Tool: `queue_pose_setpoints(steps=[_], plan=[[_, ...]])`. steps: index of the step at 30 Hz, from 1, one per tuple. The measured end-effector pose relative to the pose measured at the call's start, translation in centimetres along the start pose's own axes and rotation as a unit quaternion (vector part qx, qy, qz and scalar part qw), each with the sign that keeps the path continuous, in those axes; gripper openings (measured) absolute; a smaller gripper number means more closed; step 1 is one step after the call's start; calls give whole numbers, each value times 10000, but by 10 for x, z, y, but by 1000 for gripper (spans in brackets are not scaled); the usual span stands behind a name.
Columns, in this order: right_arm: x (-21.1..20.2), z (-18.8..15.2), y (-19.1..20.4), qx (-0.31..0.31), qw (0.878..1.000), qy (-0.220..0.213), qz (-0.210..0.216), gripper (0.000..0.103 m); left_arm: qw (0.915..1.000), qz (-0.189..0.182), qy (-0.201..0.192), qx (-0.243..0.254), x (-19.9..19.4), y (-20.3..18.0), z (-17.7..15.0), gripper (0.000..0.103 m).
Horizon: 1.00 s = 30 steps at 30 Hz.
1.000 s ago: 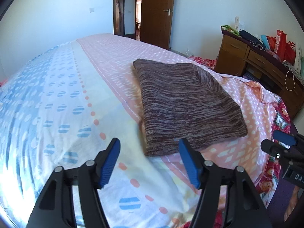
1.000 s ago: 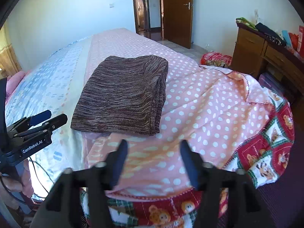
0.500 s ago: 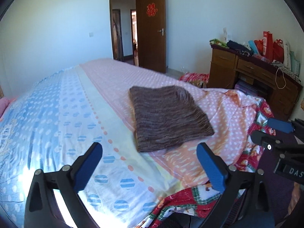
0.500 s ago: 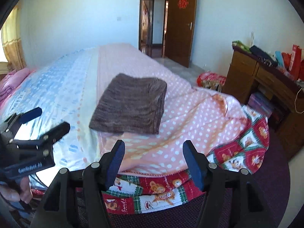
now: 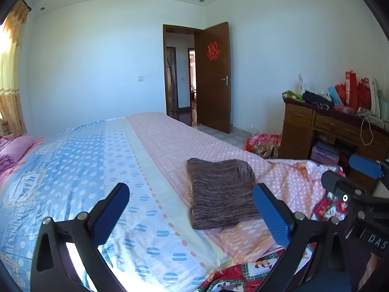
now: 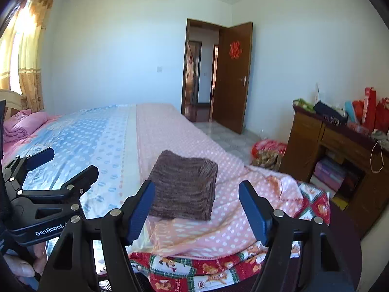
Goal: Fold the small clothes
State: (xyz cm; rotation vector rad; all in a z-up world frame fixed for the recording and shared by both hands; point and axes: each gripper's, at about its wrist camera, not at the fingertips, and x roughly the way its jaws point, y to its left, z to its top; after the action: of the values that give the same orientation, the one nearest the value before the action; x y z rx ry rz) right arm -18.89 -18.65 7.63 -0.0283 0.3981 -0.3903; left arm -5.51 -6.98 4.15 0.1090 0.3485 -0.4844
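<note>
Left gripper (image 5: 190,213) and right gripper (image 6: 197,209) hovering wide open, empty; folded knit (image 5: 222,194) lying ahead. Folding looks finished; next garment needed.

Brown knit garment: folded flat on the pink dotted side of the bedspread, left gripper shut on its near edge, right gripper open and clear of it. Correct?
Not quite. The left gripper is not shut on the brown knit garment; the left wrist view shows its jaws wide open and holding nothing. The rest holds: the garment lies folded on the pink dotted side of the bedspread, and the right gripper is open and clear of it.
</note>
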Motion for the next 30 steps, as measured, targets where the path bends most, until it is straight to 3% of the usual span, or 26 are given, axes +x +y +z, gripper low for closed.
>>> queue_pose_setpoints(steps=[4,8,30], plan=[[-13,4,7,-31,9995,-309,-65,86,9994,249,-226,-7,-8,-1,3,103],[-17,7,14,-126,9985,-496,-173,86,9990,322,-295,18,-10,-1,2,103],[-2,1,5,127,9995,-270,-144,86,9985,412,-344,89,-14,-2,2,103]])
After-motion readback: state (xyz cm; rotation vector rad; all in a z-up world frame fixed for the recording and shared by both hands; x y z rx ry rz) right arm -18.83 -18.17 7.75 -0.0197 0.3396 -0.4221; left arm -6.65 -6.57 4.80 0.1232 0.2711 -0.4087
